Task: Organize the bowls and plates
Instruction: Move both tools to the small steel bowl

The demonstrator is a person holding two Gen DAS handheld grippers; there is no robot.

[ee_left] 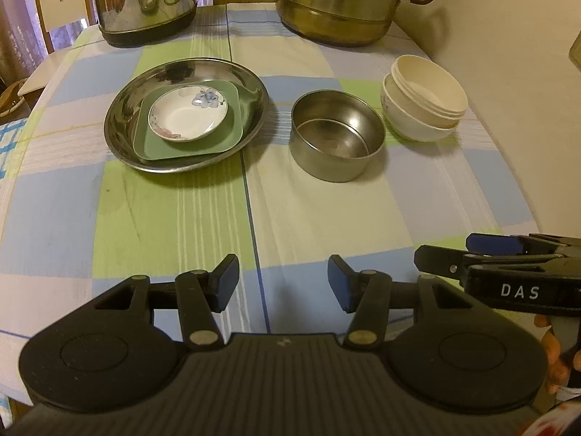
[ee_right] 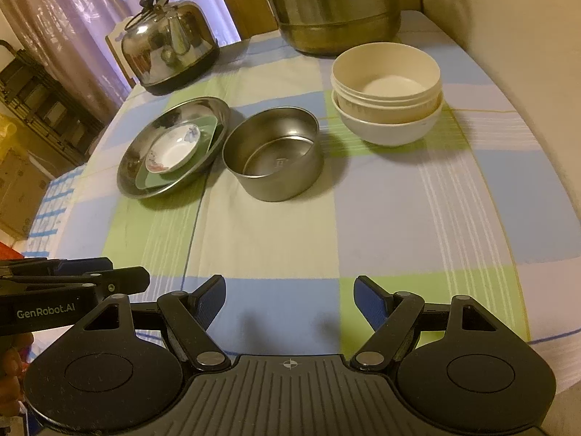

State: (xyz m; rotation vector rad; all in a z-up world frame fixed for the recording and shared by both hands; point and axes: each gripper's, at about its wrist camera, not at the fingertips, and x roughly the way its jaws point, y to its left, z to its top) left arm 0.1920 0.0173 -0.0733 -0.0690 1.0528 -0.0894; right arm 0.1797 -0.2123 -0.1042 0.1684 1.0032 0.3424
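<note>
Ahead of both grippers, on a checked tablecloth (ee_left: 181, 210), stand three groups of dishes. One steel plate (ee_left: 125, 134) carries one green square plate (ee_left: 232, 123), and on that sits one small white saucer (ee_left: 185, 118) with a blue flower. One empty steel bowl (ee_left: 337, 138) stands alone. One cream bowl (ee_left: 428, 87) is nested in one white bowl (ee_left: 410, 123). That makes three plates and three bowls. Behind them are one kettle (ee_left: 145, 3) and one stacked steel steamer pot (ee_left: 337, 11).

The left gripper (ee_left: 283, 283) hovers above the cloth with its jaws partly apart and nothing between them; the plate stack lies ahead to its left, the steel bowl ahead and slightly right, the nested bowls further right. The right gripper (ee_right: 290, 301) stands wider, also empty; the steel bowl is almost straight ahead of it, the nested bowls ahead to its right, the plates ahead to its left.

Only the left view shows a chair back (ee_left: 61, 3) beyond the table and fingers (ee_left: 552, 359) under the right gripper, whose side reads "DAS". Only the right view shows the kettle's black handle, a curtain (ee_right: 72, 18), a dark shelf (ee_right: 43, 109) at far left, and the left gripper's side, printed "GenRobot.AI".
</note>
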